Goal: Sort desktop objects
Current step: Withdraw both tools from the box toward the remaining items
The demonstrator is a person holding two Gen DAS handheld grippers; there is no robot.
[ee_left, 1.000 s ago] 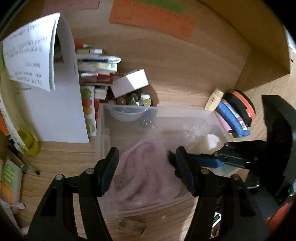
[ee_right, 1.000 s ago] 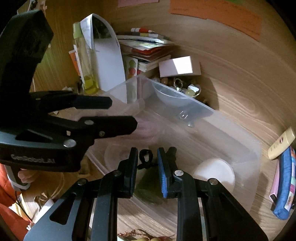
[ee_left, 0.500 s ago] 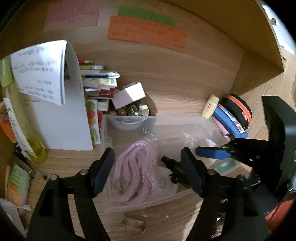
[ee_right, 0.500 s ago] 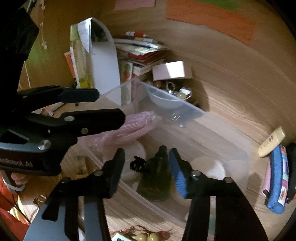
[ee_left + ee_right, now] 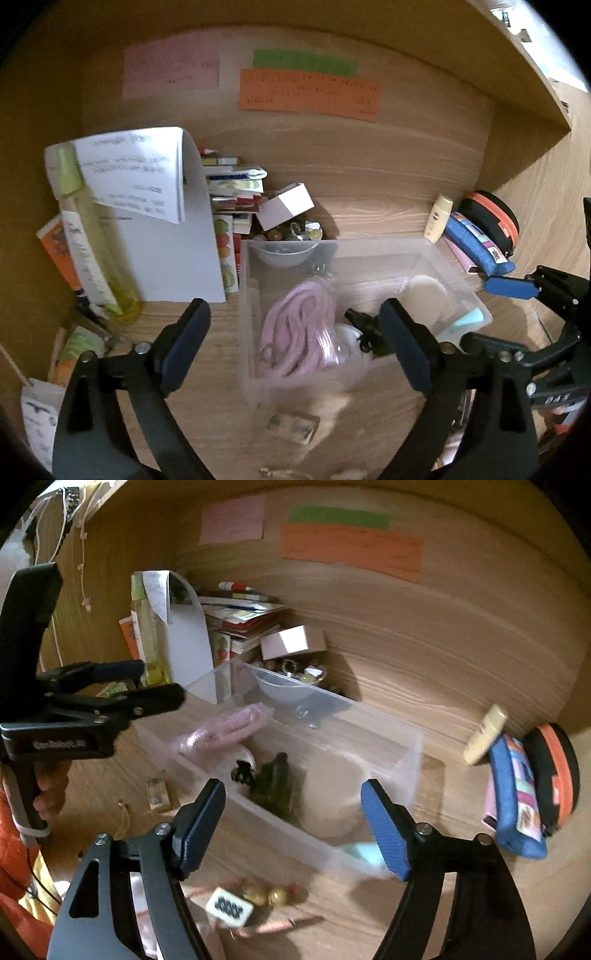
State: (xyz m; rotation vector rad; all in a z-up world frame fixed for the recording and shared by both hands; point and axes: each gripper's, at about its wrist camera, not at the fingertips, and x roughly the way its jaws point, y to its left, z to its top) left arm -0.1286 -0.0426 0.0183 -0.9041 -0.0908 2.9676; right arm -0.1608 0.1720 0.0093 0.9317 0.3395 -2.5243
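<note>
Left wrist view: my left hand-held gripper [image 5: 291, 341] is spreading wider, nothing between its jaws; a second ago it framed the pink rope [image 5: 295, 328], which now lies released in the clear bin [image 5: 461, 291] on the table.

Right wrist view: my right hand-held gripper [image 5: 291, 827], pinched shut a second ago, is opening and empty; the dark bottle [image 5: 275, 781] lies in the bin beside the rope. Two items look sorted.

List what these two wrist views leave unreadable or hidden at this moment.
- Writing on the wall notes: both views, too small and blurred.
- Dark bottle in the clear bin: right view motion-blurred; left view, gripper finger covers it.
- Teal item: blurred behind the bin wall.
- Small bowl's contents: too small.
</note>
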